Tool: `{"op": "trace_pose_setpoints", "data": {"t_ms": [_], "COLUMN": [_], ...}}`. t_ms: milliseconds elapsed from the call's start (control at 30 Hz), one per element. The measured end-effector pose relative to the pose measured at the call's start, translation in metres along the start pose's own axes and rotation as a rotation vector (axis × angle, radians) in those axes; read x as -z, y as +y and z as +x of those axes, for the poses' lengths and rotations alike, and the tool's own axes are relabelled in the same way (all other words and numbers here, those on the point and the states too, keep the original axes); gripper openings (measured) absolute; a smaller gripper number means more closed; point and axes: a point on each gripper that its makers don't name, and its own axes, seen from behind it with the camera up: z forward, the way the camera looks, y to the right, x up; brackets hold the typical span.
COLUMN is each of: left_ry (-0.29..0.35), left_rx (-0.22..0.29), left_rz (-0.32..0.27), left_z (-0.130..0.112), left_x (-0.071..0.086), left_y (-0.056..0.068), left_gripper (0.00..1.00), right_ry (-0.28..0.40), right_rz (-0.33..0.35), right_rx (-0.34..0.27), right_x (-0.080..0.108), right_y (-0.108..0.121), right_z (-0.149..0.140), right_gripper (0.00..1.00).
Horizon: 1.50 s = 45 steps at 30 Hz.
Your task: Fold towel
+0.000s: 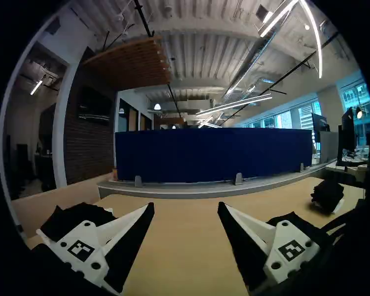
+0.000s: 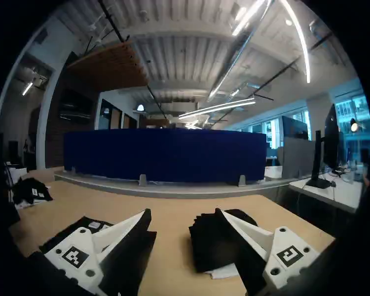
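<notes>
While agape, right gripper beside towel

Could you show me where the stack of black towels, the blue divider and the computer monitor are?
stack of black towels (image 2: pixel 207 241), right gripper view, on its top layer.
blue divider (image 2: pixel 165 155), right gripper view, middle of its front face.
computer monitor (image 2: pixel 331 140), right gripper view, middle of its dark panel.

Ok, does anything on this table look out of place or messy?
Nothing is spilled or damaged. One oddity in the right gripper view: a white scrap pokes out from under the folded black stack.
</notes>
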Motion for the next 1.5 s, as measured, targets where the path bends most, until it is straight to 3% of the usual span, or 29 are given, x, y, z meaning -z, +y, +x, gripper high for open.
{"op": "trace_pose_setpoints", "data": {"t_ms": [167, 367, 600, 767, 900, 1200, 1500], "left_ry": [-0.008, -0.015, -0.035, -0.047, -0.074, -0.157, -0.252], "left_rx": [-0.002, 0.014, 0.024, 0.016, 0.008, -0.041, -0.085], "left_rz": [-0.005, 0.002, -0.002, -0.025, -0.074, -0.219, -0.413], "left_z": [0.032, 0.075, 0.098, 0.107, 0.108, 0.100, 0.089], "left_x": [0.006, 0.010, 0.012, 0.011, 0.011, 0.015, 0.026], "left_y": [0.007, 0.004, 0.002, 0.010, 0.022, 0.049, 0.084], "left_gripper": [0.96, 0.96, 0.96, 0.96, 0.96, 0.96, 0.96], "right_ry": [0.017, 0.042, 0.023, -0.001, -0.030, -0.139, -0.277], "right_rz": [0.004, -0.006, -0.014, 0.003, 0.044, 0.185, 0.414], "right_rx": [-0.073, -0.123, -0.080, -0.070, -0.056, 0.052, 0.203], "right_x": [0.004, 0.007, 0.002, -0.002, -0.004, 0.002, 0.024], "right_y": [0.005, 0.017, 0.025, 0.023, 0.018, -0.005, -0.052], "right_z": [0.052, 0.103, 0.124, 0.127, 0.128, 0.118, 0.093], "right_gripper": [1.00, 0.99, 0.99, 0.99, 0.99, 0.99, 1.00]}}
